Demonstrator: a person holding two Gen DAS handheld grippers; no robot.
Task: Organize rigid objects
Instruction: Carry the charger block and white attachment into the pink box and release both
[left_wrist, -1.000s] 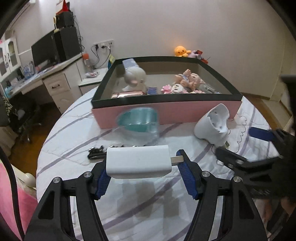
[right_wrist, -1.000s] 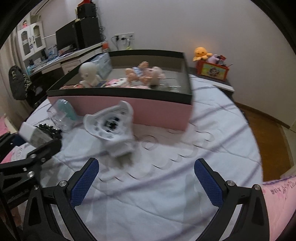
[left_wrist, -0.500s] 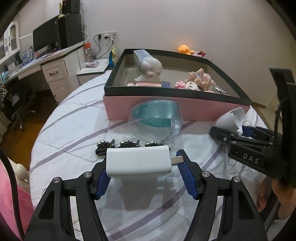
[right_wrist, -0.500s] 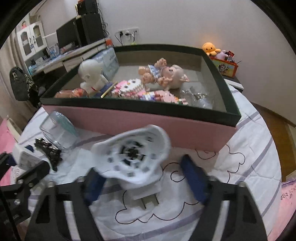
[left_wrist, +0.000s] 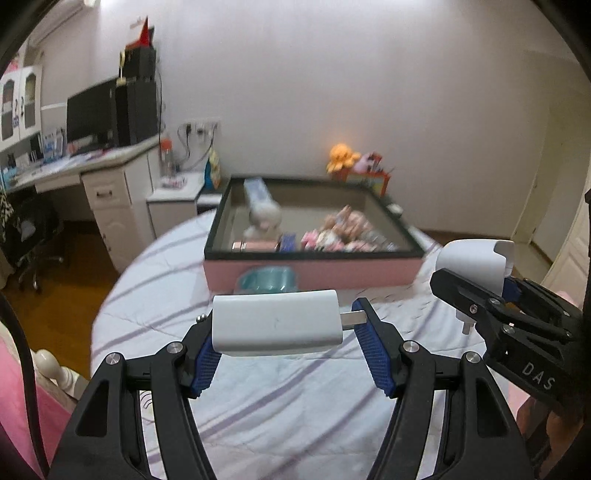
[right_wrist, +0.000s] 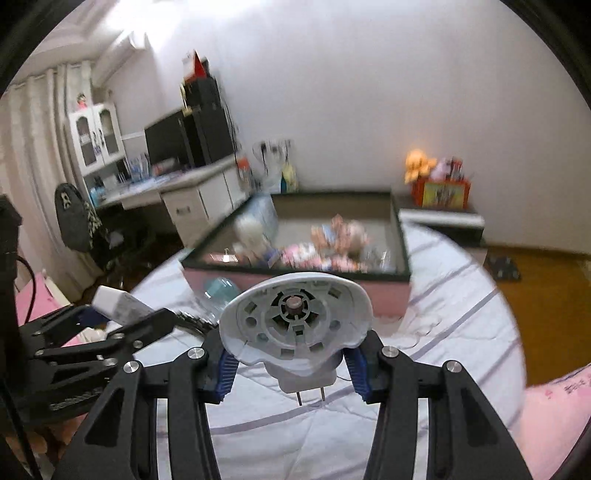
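Note:
My left gripper (left_wrist: 290, 349) is shut on a white charger block (left_wrist: 275, 321), its metal prong against the right finger, held above the bed. My right gripper (right_wrist: 291, 367) is shut on a white plug-in device (right_wrist: 295, 321) with a round grey inner face and two prongs pointing down; it also shows in the left wrist view (left_wrist: 474, 262). The pink box with a dark rim (left_wrist: 314, 269) holds dolls and small toys and stands on the bed ahead of both grippers (right_wrist: 295, 284). The left gripper and charger show at the left of the right wrist view (right_wrist: 118, 308).
A clear teal container (left_wrist: 267, 280) lies against the box's front wall. Black clips (right_wrist: 192, 321) lie on the striped white bedspread (left_wrist: 295, 406). A desk with a monitor (left_wrist: 92, 122) stands at the left, a bedside cabinet with toys (right_wrist: 439, 192) behind the box.
My right gripper has shut on the white plug-in device and lifted it off the bed. Both grippers have risen and drawn back from the box; the left still holds the charger.

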